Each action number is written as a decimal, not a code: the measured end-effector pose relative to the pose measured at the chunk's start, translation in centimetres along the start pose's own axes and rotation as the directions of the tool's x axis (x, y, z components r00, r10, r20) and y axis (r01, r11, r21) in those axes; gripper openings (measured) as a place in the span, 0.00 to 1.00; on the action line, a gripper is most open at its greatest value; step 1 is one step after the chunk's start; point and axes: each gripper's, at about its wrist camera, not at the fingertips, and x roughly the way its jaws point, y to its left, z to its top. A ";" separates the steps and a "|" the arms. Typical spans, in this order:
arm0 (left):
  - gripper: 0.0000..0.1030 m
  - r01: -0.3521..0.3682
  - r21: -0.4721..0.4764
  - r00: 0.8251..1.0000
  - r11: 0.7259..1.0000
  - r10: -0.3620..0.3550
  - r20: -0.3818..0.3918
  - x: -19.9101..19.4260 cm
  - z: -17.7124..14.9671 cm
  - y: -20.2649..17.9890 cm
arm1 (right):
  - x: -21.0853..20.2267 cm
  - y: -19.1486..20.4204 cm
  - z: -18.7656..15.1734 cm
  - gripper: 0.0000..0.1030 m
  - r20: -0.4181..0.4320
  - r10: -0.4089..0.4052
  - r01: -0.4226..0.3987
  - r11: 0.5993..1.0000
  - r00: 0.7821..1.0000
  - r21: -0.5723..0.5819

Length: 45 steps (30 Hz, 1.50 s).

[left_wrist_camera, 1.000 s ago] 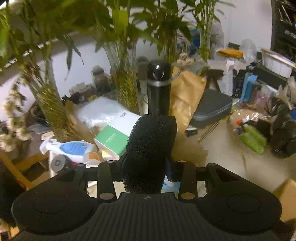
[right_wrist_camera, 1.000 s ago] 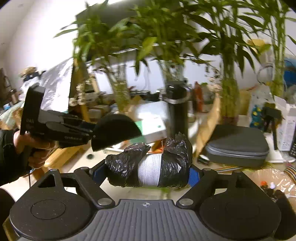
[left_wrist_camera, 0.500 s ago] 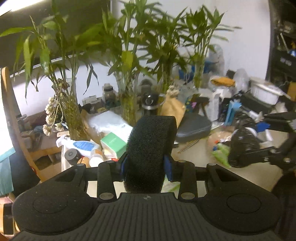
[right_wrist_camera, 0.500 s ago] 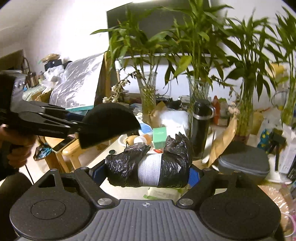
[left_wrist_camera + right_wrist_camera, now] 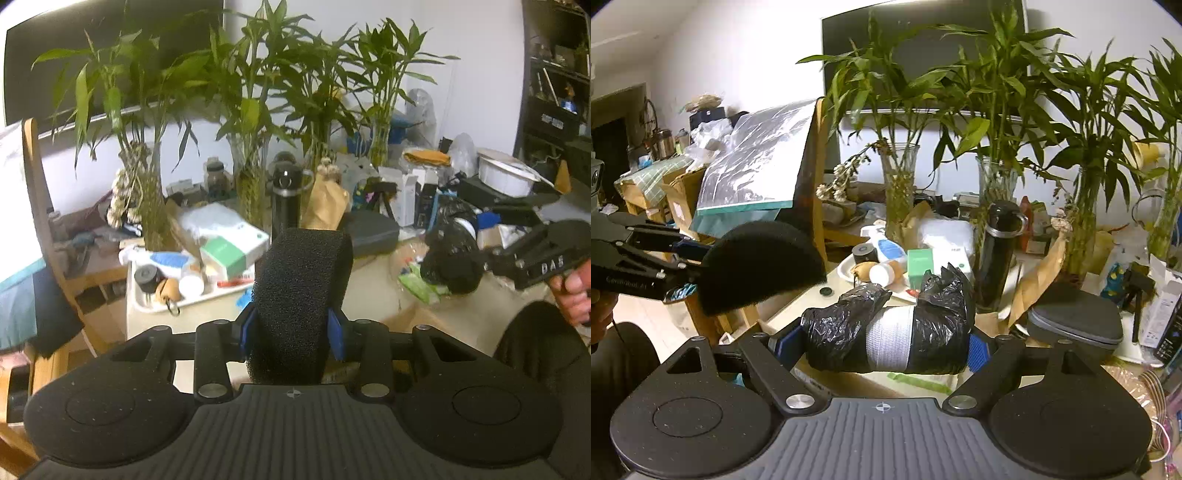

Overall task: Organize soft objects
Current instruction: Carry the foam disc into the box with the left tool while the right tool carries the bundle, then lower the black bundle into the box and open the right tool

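My left gripper (image 5: 291, 328) is shut on a black foam sponge (image 5: 299, 295) that stands up between its blue pads. It also shows at the left of the right wrist view (image 5: 759, 267). My right gripper (image 5: 882, 345) is shut on a roll of black bin bags (image 5: 886, 325) with a white band around its middle. That roll shows at the right of the left wrist view (image 5: 452, 254). Both grippers hang in the air in front of the cluttered table (image 5: 369, 280).
On the table stand a black flask (image 5: 999, 254), glass vases of bamboo (image 5: 899, 192), a grey zip case (image 5: 1075, 321), a brown paper bag (image 5: 325, 203) and a white tray (image 5: 177, 301) of small bottles. A wooden chair (image 5: 44, 221) is at the left.
Both grippers have pulled back and up from the table, each keeping its hold. The table's things look smaller and farther, and each gripper has come into the other's view.
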 end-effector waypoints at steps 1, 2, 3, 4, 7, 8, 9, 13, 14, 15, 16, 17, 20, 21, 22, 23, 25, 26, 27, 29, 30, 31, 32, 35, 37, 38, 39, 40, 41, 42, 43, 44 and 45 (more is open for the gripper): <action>0.37 0.000 0.001 1.000 1.000 0.000 -0.005 -0.1 -0.4 -0.1 | -0.1 0.1 -0.1 0.83 0.001 0.001 -0.001 1.000 1.000 -0.001; 0.37 0.002 0.003 1.000 1.000 -0.002 -0.009 -0.2 -0.8 -0.2 | -0.2 0.2 -0.2 0.83 0.002 0.002 -0.002 1.000 1.000 0.002; 0.37 0.003 0.006 1.000 1.000 -0.003 -0.013 -0.3 -1.2 -0.3 | -0.3 0.3 -0.3 0.83 0.005 0.005 -0.005 1.000 1.000 0.004; 0.37 0.001 0.011 1.000 1.000 0.000 -0.021 -0.3 -1.5 -0.5 | -0.5 0.4 -0.5 0.83 0.007 0.006 -0.006 1.000 1.000 0.006; 0.38 -0.010 0.020 0.999 1.000 0.011 -0.046 0.0 -2.5 -1.0 | -0.8 0.7 -0.9 0.83 0.011 0.008 -0.008 1.000 1.000 0.011; 0.40 -0.002 0.019 0.999 1.000 0.003 -0.052 0.1 -2.8 -1.1 | -0.9 0.8 -1.2 0.83 0.009 0.011 -0.011 1.000 1.000 0.011; 0.41 0.006 0.017 0.999 1.000 -0.005 -0.054 0.1 -3.2 -1.1 | -0.9 0.9 -1.4 0.83 0.007 0.012 -0.012 1.000 1.000 0.009; 0.48 0.032 0.015 0.998 0.999 -0.031 -0.049 -0.1 -5.1 -1.5 | -1.0 1.4 -2.4 0.83 -0.007 0.013 -0.013 1.000 1.000 0.004; 0.53 0.029 0.012 0.998 1.000 -0.028 -0.050 -0.3 -5.5 -1.6 | -1.1 1.5 -2.7 0.83 -0.010 0.010 -0.010 1.000 1.000 0.005; 0.59 0.025 0.009 0.999 1.000 -0.024 -0.045 -0.6 -5.9 -1.7 | -1.1 1.4 -2.9 0.83 -0.012 0.008 -0.008 1.000 1.000 0.007; 0.61 0.023 0.000 0.999 1.000 -0.023 -0.035 -1.0 -6.4 -1.6 | -1.2 1.4 -3.2 0.83 -0.014 0.006 -0.006 1.000 1.000 0.014; 0.63 0.024 -0.006 0.999 1.000 -0.024 -0.028 -1.3 -6.6 -1.7 | -1.3 1.3 -3.4 0.83 -0.015 0.007 -0.006 1.000 1.000 0.022; 0.63 0.023 -0.037 0.999 0.999 -0.023 -0.021 -2.2 -7.6 -1.5 | -1.6 1.1 -4.2 0.83 -0.022 0.003 -0.003 0.999 1.000 0.041; 0.63 0.017 -0.046 1.000 0.999 -0.018 -0.023 -2.4 -7.8 -1.5 | -1.6 1.0 -4.5 0.83 -0.024 0.000 0.001 0.999 1.000 0.044; 0.63 0.011 -0.056 1.000 0.998 -0.012 -0.020 -2.6 -8.1 -1.5 | -1.6 1.0 -4.7 0.83 -0.026 -0.003 0.004 0.999 1.000 0.048; 0.63 0.005 -0.063 1.000 0.998 -0.006 -0.017 -2.8 -8.2 -1.5 | -1.6 1.0 -4.9 0.83 -0.028 -0.002 0.003 0.999 1.000 0.053; 0.63 -0.013 -0.072 1.000 0.997 0.012 -0.007 -3.2 -8.6 -1.7 | -1.6 1.0 -5.3 0.83 -0.032 0.002 0.000 0.998 0.999 0.060; 0.63 -0.018 -0.072 1.000 0.997 0.018 -0.004 -3.4 -8.7 -1.8 | -1.6 1.1 -5.5 0.83 -0.035 0.004 -0.002 0.998 0.999 0.061; 0.63 -0.024 -0.074 1.000 0.997 0.024 -0.001 -3.5 -8.8 -1.8 | -1.6 1.3 -5.6 0.83 -0.038 0.006 -0.004 0.998 0.999 0.062; 0.63 -0.029 -0.088 1.000 0.996 0.029 0.001 -3.8 -9.1 -1.8 | -1.6 1.6 -5.9 0.83 -0.042 0.010 -0.007 0.998 0.999 0.058; 0.63 -0.024 -0.091 1.000 0.996 0.024 0.002 -3.8 -9.3 -1.8 | -1.5 1.7 -6.0 0.83 -0.045 0.012 -0.010 0.998 0.999 0.057; 0.63 -0.021 -0.092 1.000 0.996 0.021 0.004 -3.9 -9.5 -1.7 | -1.4 1.9 -6.1 0.83 -0.049 0.016 -0.013 0.998 0.999 0.059; 0.63 -0.024 -0.090 1.000 0.996 0.025 0.003 -3.9 -9.7 -1.8 | -1.4 2.0 -6.3 0.83 -0.053 0.020 -0.017 0.998 0.998 0.059; 0.63 -0.035 -0.069 0.999 0.997 0.035 -0.001 -3.9 -10.3 -2.1 | -1.0 2.5 -6.6 0.83 -0.065 0.029 -0.025 0.998 0.997 0.061; 0.63 -0.039 -0.051 0.999 0.998 0.039 0.003 -3.9 -10.7 -2.4 | -0.9 2.7 -6.7 0.83 -0.068 0.035 -0.031 0.997 0.997 0.066; 0.63 -0.039 -0.041 0.999 0.998 0.039 0.005 -3.9 -10.8 -2.5 | -0.9 2.8 -6.6 0.83 -0.068 0.041 -0.036 0.997 0.997 0.070; 0.63 -0.041 -0.030 0.999 0.999 0.041 0.008 -3.8 -11.0 -2.7 | -0.8 2.9 -6.5 0.83 -0.066 0.048 -0.043 0.996 0.997 0.073; 0.63 -0.046 -0.019 0.999 0.999 0.046 0.011 -3.8 -11.1 -2.8 | -0.8 3.1 -6.3 0.83 -0.064 0.051 -0.047 0.996 0.997 0.073; 0.63 -0.051 -0.010 0.999 0.999 0.051 0.013 -3.8 -11.1 -3.0 | -0.7 3.3 -6.1 0.83 -0.061 0.053 -0.048 0.996 0.997 0.069; 0.63 -0.054 -0.006 0.998 0.999 0.054 0.014 -3.8 -11.2 -3.1 | -0.7 3.5 -5.9 0.83 -0.057 0.054 -0.050 0.997 0.997 0.063; 0.63 -0.052 -0.004 0.998 0.999 0.052 0.017 -3.9 -11.2 -3.1 | -0.6 3.8 -5.5 0.83 -0.052 0.058 -0.055 0.997 0.997 0.054; 0.63 -0.048 -0.004 0.999 0.999 0.048 0.019 -3.8 -11.2 -3.1 | -0.5 4.0 -5.2 0.83 -0.048 0.062 -0.060 0.997 0.997 0.048; 0.63 -0.043 -0.005 0.999 0.999 0.044 0.025 -4.0 -11.2 -3.1 | -0.4 4.3 -4.8 0.83 -0.043 0.068 -0.066 0.997 0.997 0.041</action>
